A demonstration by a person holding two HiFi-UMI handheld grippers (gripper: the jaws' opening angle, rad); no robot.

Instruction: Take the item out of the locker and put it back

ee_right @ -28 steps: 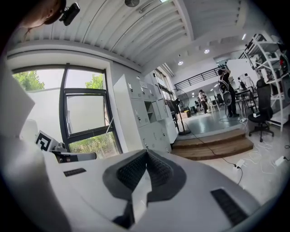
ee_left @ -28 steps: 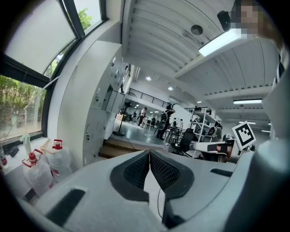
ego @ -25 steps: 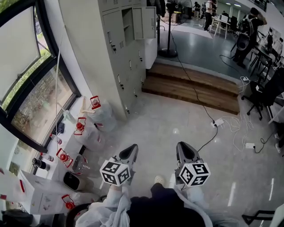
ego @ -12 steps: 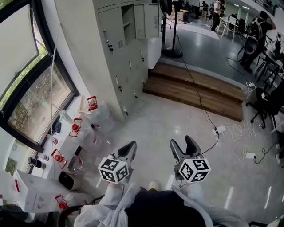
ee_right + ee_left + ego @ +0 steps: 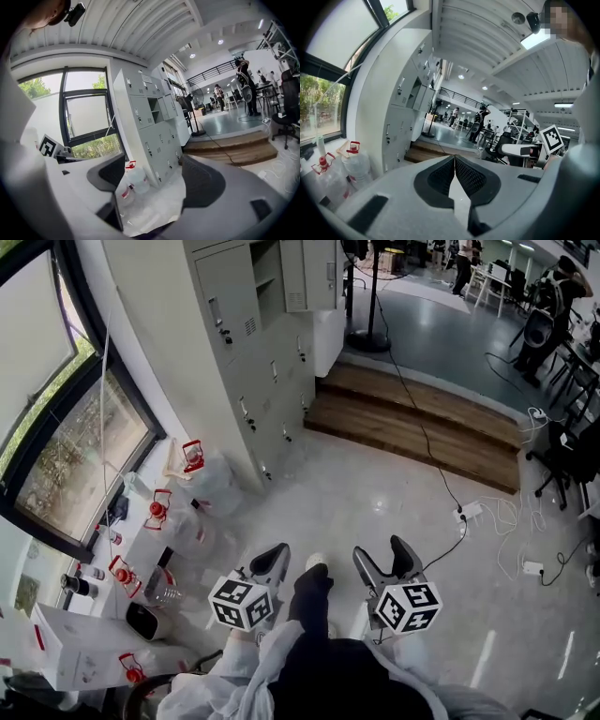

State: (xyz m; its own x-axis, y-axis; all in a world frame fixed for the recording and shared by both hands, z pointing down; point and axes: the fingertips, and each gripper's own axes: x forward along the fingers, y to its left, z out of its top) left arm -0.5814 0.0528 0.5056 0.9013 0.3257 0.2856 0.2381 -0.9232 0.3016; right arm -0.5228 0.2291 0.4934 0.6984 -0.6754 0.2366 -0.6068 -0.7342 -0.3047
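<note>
Facing grey lockers over glossy floor — my left claw shut, empty. My right claw has just been opening — empty too.

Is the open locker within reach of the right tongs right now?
Probably not yet. The right tongs, whose jaws have just been opening with nothing between them, hang over the floor well short of the open locker. The way between looks free, but the person would likely need to step closer.

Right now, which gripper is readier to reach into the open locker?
Probably the right gripper: its jaws have just been opening, with nothing between them. The left gripper is shut. Neither is near the locker.
</note>
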